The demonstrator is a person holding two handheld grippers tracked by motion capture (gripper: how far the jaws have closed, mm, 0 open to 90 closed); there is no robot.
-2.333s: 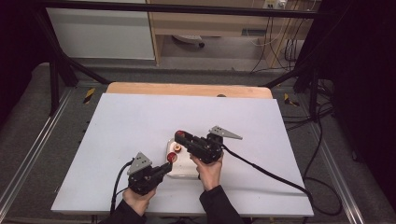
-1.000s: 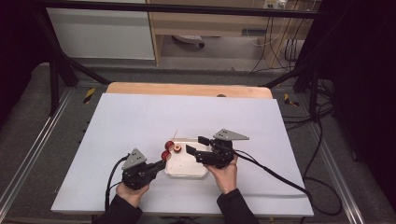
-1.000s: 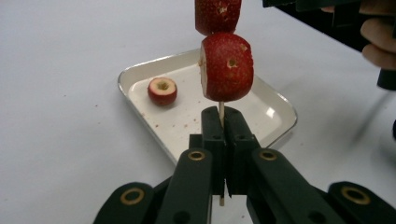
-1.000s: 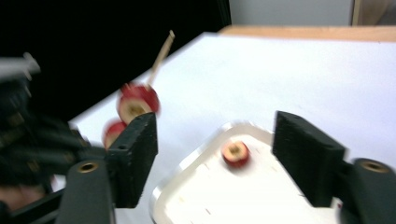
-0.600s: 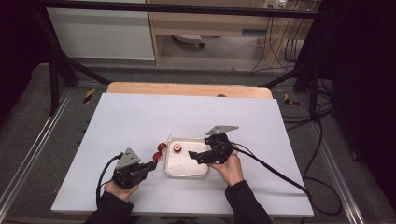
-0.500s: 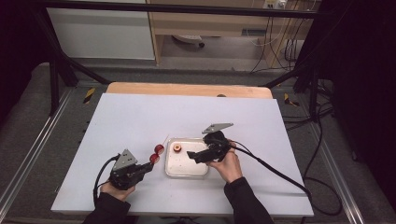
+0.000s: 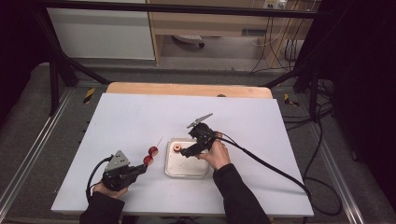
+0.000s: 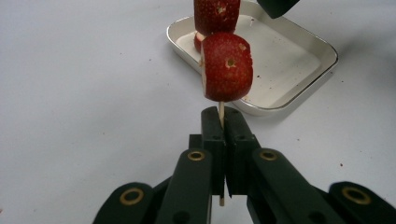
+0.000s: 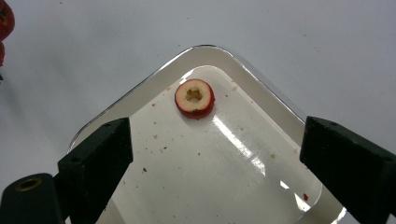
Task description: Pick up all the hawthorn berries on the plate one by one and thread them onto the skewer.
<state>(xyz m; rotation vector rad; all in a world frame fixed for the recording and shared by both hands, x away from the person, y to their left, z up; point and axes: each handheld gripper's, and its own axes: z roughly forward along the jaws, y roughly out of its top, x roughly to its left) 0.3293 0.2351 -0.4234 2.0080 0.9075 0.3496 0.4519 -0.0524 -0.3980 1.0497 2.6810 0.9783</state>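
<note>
High view: above, looking forward and down at the desk (image 7: pixel 140 116); both gripper views: close, sharing the tray (image 8: pixel 299 51).

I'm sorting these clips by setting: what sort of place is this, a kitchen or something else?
Probably a lab or recording workspace, not a kitchen: a white table set inside a black metal frame, loose cables on the grey floor, cabled handheld grippers.

A white tabletop (image 7: pixel 140 116) fills the middle of the high view, with a strip of bare wood (image 7: pixel 187 89) along its 12 o'clock edge. Grey carpeted floor (image 7: pixel 28 126) surrounds it, crossed by metal rails (image 7: pixel 32 154) at 9 and 3 o'clock. Toward 12 o'clock stand a white cabinet (image 7: pixel 100 30) and a wooden shelf unit (image 7: pixel 210 21); loose cables (image 7: pixel 322 121) lie at 2 o'clock.
</note>
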